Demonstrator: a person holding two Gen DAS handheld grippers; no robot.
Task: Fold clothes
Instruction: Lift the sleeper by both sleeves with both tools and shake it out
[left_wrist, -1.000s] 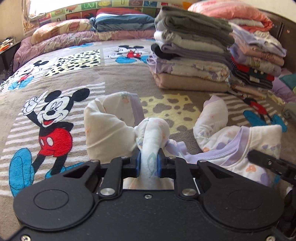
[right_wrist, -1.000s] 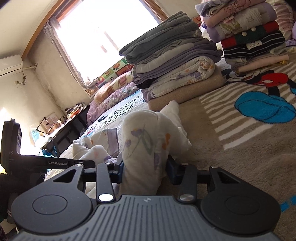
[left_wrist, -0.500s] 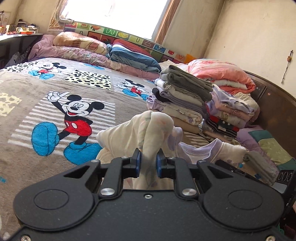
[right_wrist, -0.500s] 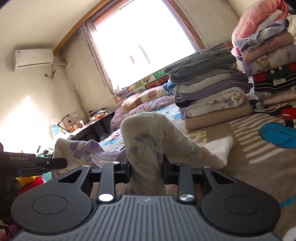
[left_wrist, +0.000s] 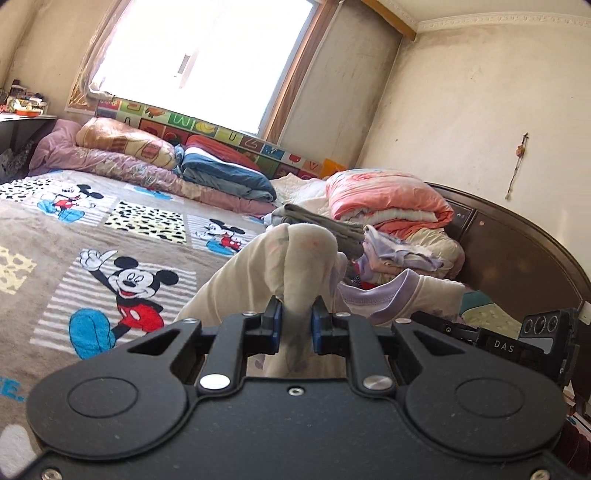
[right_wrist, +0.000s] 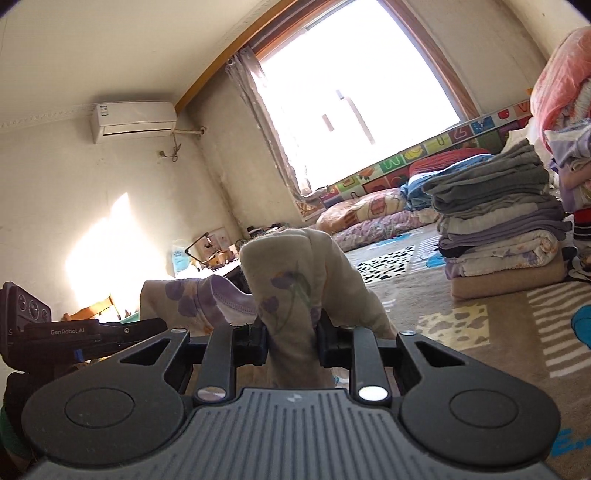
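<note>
A cream top with a purple flower print and a lilac neckband (left_wrist: 384, 299) hangs lifted above the bed between both grippers. My left gripper (left_wrist: 294, 325) is shut on a bunched fold of the cream top (left_wrist: 306, 254), its blue pads pressing the cloth. My right gripper (right_wrist: 290, 341) pinches another bunch of the same top (right_wrist: 284, 273); its jaws are still closing on the fabric. The right gripper's body (left_wrist: 509, 345) shows at the right of the left wrist view, and the left gripper's body (right_wrist: 70, 332) at the left of the right wrist view.
The bed's cartoon-mouse blanket (left_wrist: 122, 280) lies below. A tall stack of folded clothes (right_wrist: 495, 221) stands on it, with a second pile and a pink quilt (left_wrist: 388, 203) by the dark headboard (left_wrist: 517, 240). Pillows (left_wrist: 122, 144) line the window wall. A cluttered desk (right_wrist: 218, 254) stands beyond the bed.
Both grippers have risen with the top, lifting it off the blanket. The views have tilted up from the bed toward the window and walls. The right jaws have narrowed on the cloth.
</note>
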